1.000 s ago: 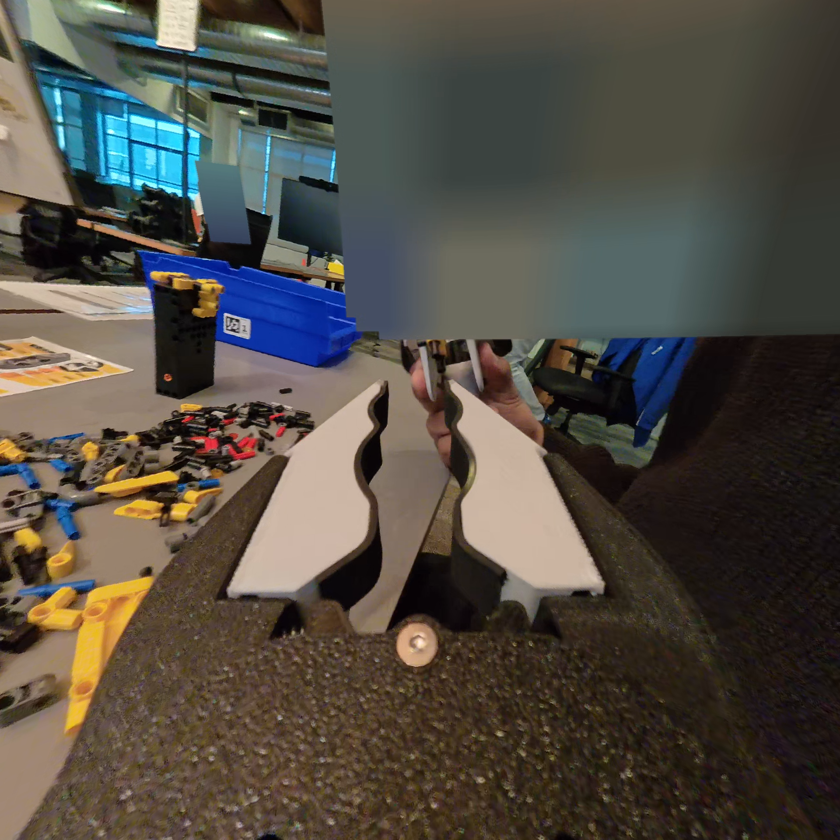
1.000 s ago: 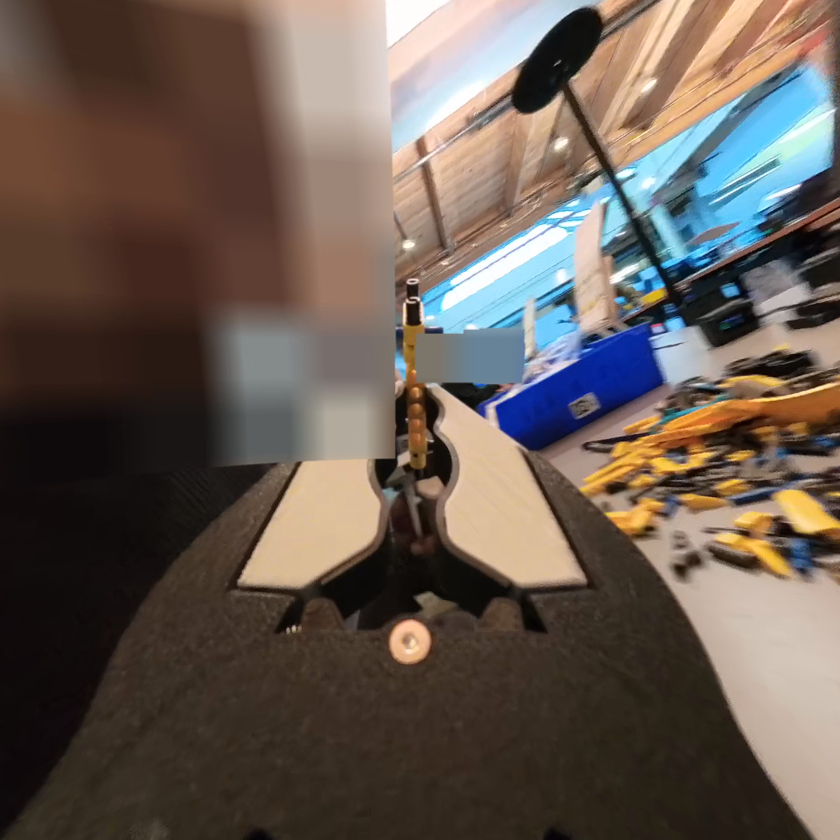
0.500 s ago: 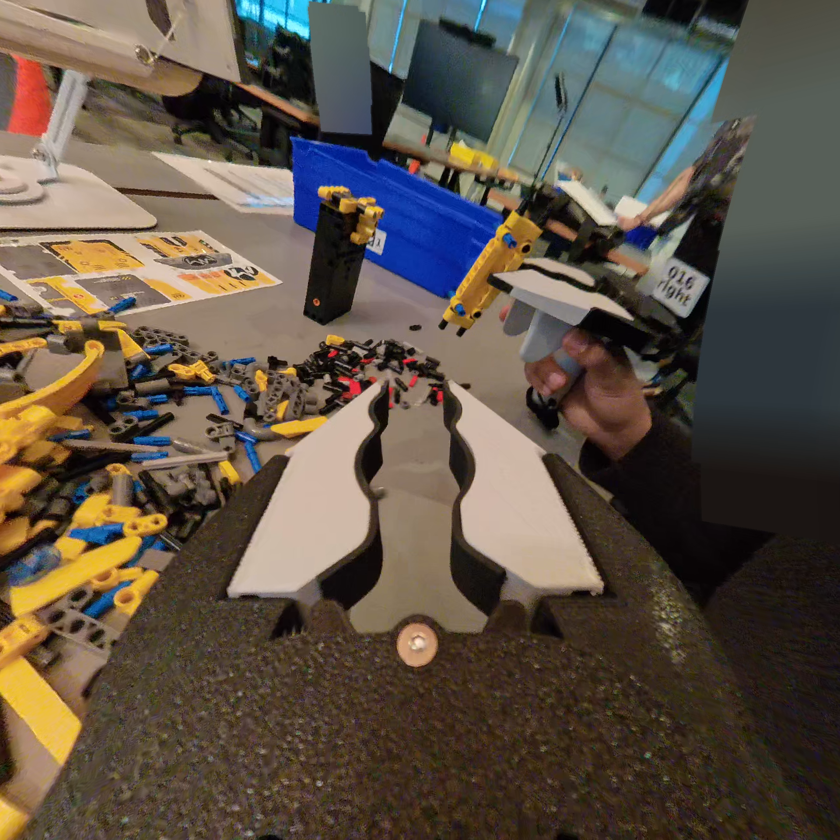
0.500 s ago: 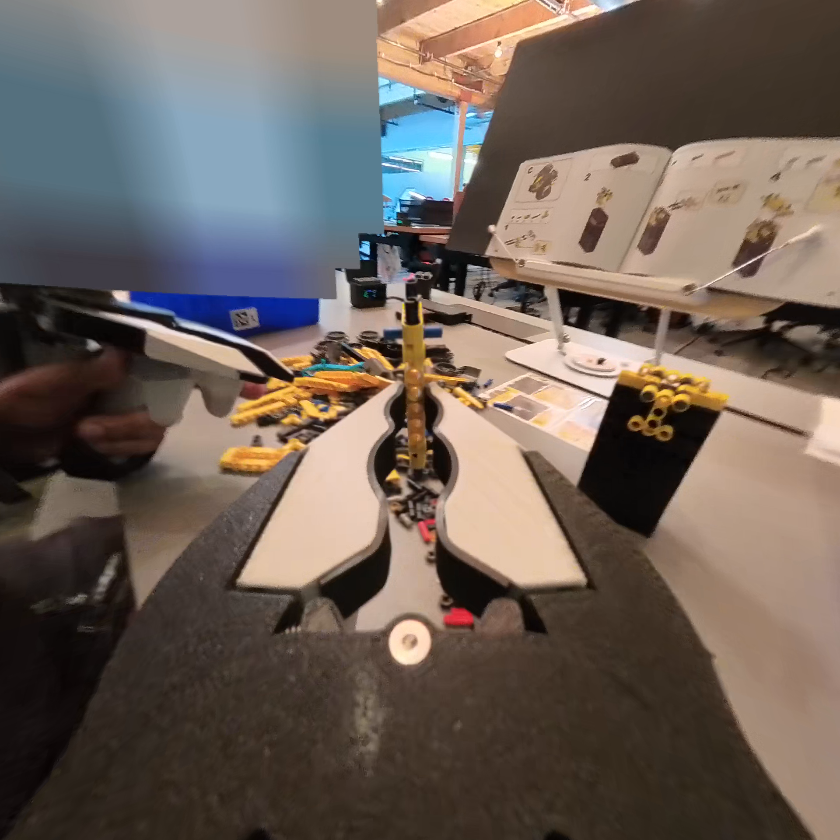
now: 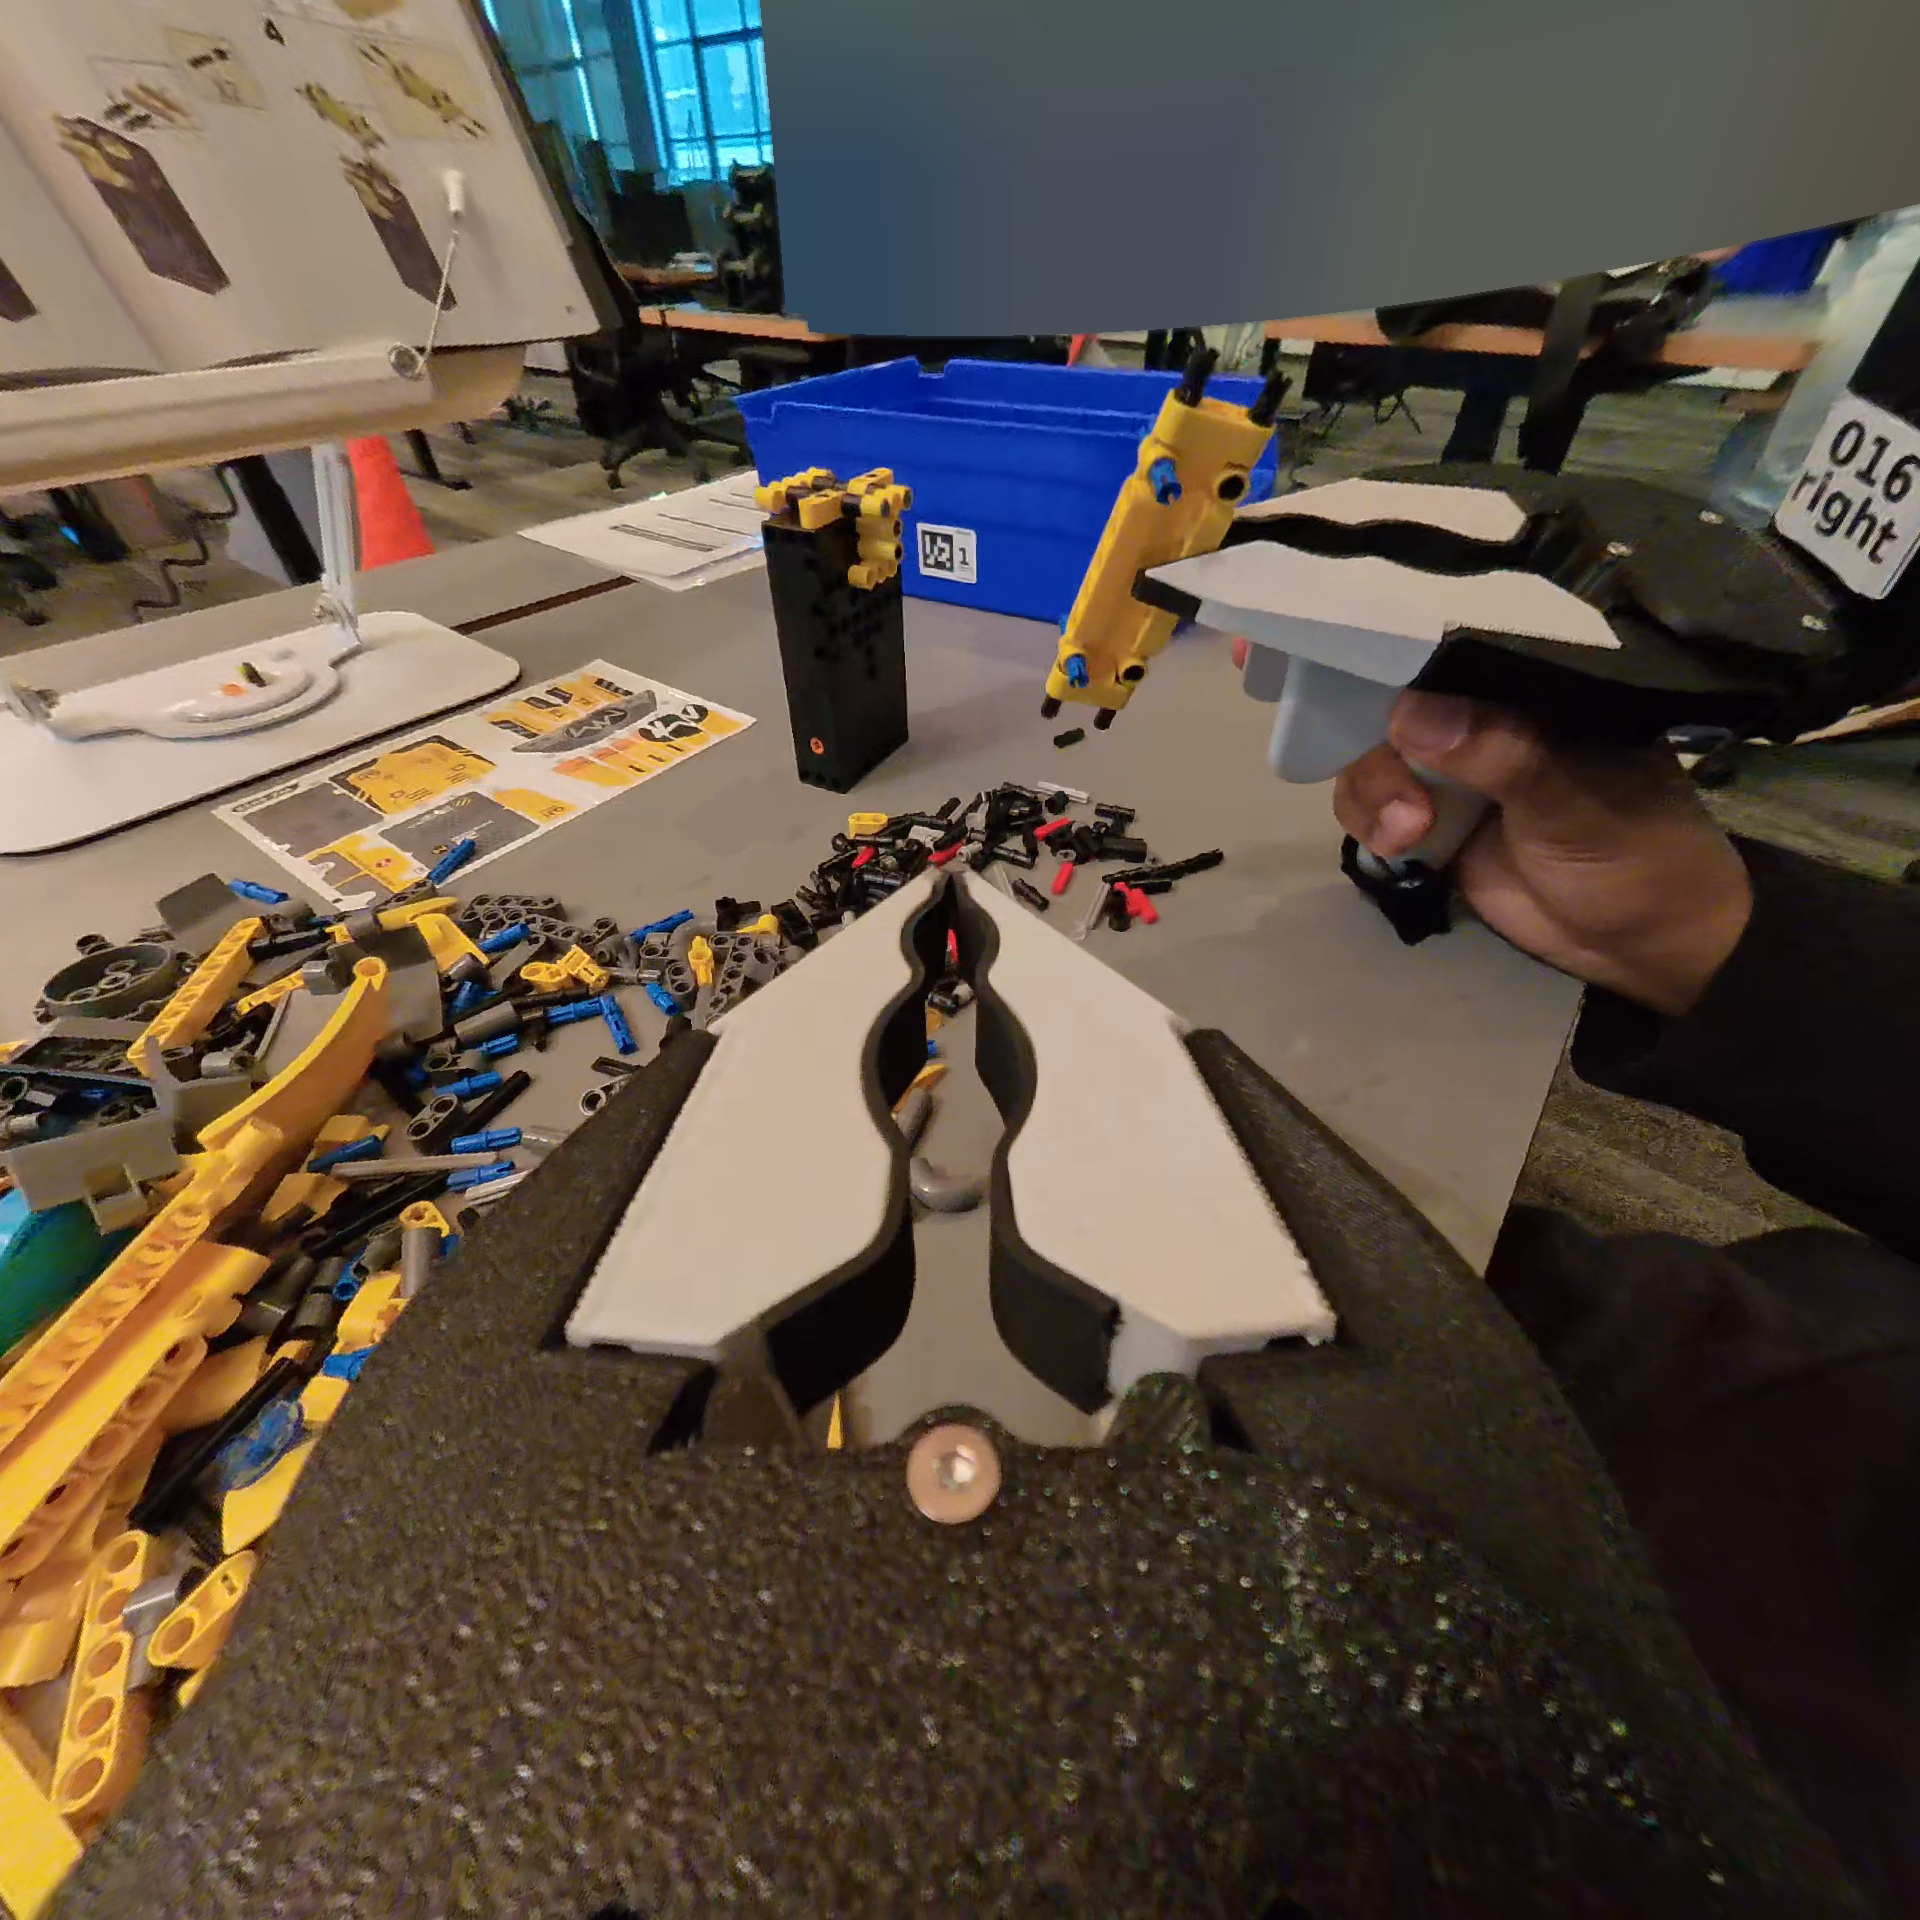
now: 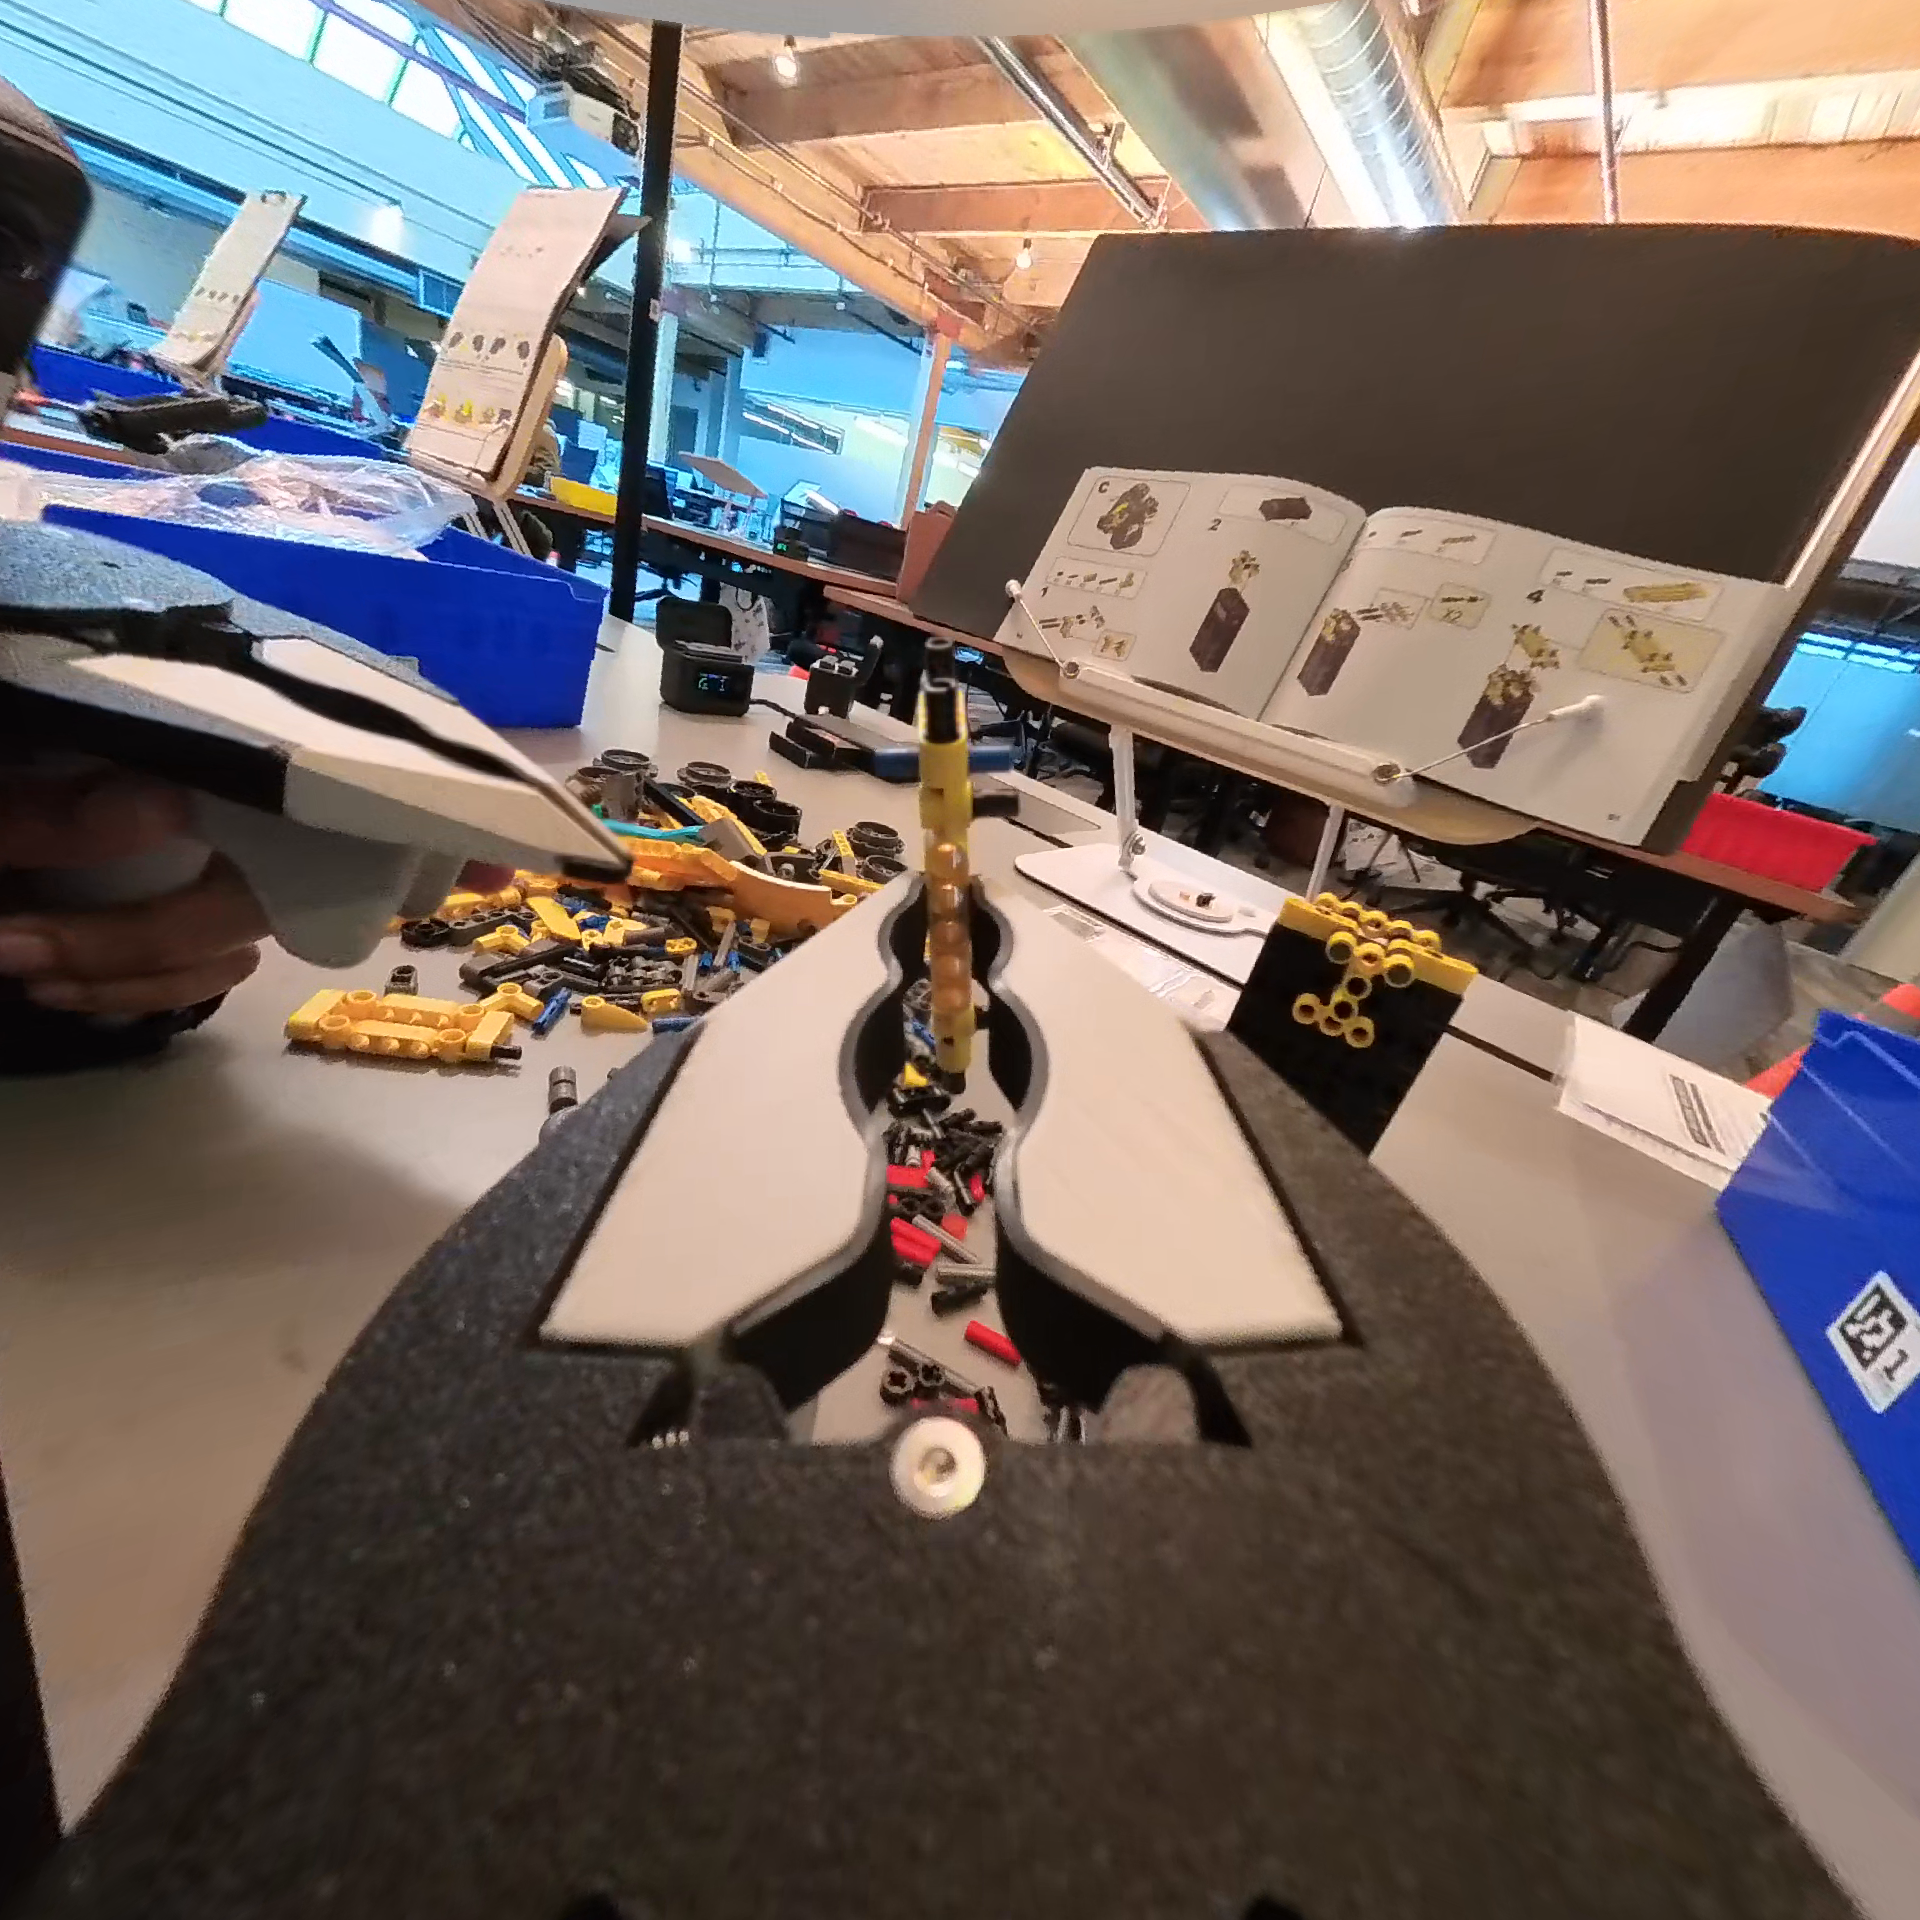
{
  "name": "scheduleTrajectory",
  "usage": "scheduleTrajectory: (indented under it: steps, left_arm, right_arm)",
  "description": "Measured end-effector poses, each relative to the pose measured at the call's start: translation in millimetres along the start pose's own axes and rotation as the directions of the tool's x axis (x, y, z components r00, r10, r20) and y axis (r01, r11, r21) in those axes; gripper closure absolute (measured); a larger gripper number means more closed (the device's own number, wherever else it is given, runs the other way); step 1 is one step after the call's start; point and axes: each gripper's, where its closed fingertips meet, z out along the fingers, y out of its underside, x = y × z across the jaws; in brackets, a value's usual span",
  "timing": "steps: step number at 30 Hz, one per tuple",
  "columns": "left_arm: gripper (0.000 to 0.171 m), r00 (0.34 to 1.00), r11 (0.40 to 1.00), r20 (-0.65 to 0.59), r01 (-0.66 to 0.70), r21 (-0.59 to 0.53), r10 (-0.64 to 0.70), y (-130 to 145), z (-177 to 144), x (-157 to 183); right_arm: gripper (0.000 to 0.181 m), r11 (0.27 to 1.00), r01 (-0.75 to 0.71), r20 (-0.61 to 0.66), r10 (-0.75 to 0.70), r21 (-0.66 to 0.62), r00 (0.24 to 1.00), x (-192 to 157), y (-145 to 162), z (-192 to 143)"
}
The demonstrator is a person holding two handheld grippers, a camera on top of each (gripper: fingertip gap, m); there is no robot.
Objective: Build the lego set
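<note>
Yellow beam assembly [image 6: 948,904], long, narrow, studded with black and blue pins: clamped upright between the tips of the right gripper [image 6: 948,914], its lower end hanging just above a scatter of small black and red pins [image 6: 935,1174] on the grey table [image 6: 260,1195]. Seen from the left wrist view, the same assembly [image 5: 1153,561] tilts slightly, held clear of the tabletop, a hand [image 5: 1538,831] around the gripper's pale handle. Left gripper [image 5: 948,883]: jaws drawn nearly together at the tips, nothing between them, poised over the edge of the pin scatter; whether the tips quite touch cannot be told. Left of it, a heap of yellow, grey and blue parts [image 5: 208,1143], partly cut off by the frame edge. Farther back, a black block tower [image 5: 836,644] with yellow connectors on top stands upright, apart from both grippers. Behind it, a blue bin [image 5: 987,468]; its contents are hidden. An open instruction booklet [image 6: 1351,613] rests on a stand.
</note>
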Motion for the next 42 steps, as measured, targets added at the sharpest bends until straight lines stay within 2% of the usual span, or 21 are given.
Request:
scheduleTrajectory:
  steps: [11,29,34,37,39,42]
  left_arm:
    - [0.171,0.991,0.992,-0.033,0.129,0.008,-0.129,-1,-1,-10]
    - [0.171,0.993,0.997,-0.086,0.080,0.017,-0.078,-3,-2,1]
    - [0.169,0.997,0.999,-0.071,0.038,-0.022,-0.040,0,2,5]
    - [0.163,0.980,0.983,-0.093,0.167,-0.072,-0.174,-10,10,4]
    - [0.158,0.948,0.963,-0.172,0.259,-0.077,-0.269,-25,18,2]
    - [0.154,0.904,0.935,-0.242,0.351,-0.058,-0.354,-53,37,-18]
  right_arm:
    - [0.174,1.000,-0.021,-0.001,0.021,-0.003,1.000,2,2,1]
    - [0.174,1.000,-0.024,0.000,0.024,-0.003,1.000,2,2,1]
    - [0.174,0.998,-0.057,-0.004,0.057,-0.005,0.998,8,3,3]
    - [0.174,0.994,-0.111,0.059,0.111,0.011,0.992,19,-11,8]
    - [0.174,0.996,-0.090,0.115,0.087,0.028,0.990,34,-25,13]
    - [0.174,0.998,-0.048,0.181,0.041,0.033,0.983,66,-37,27]
